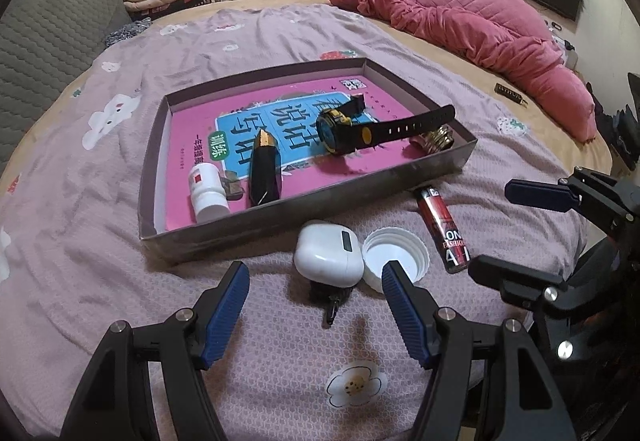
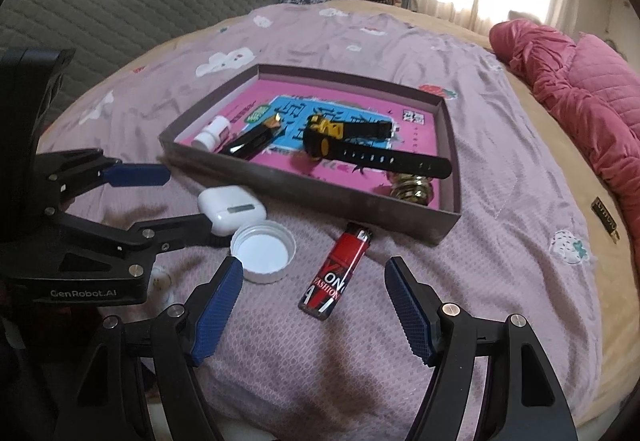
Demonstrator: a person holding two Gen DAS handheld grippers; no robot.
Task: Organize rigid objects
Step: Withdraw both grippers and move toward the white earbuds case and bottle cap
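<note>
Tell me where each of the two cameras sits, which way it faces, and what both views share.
Left wrist: on the left gripper, angled down at the white earbud case and box tray; right gripper shows at right.
Right wrist: on the right gripper, angled down at the red lighter; left gripper shows at left.
Shared: tray, case, white cap, lighter, watch.

white earbud case [image 1: 327, 252], upturned cap [image 1: 396, 256], red lighter [image 1: 443, 229] beside tray [image 1: 280, 211]
</note>
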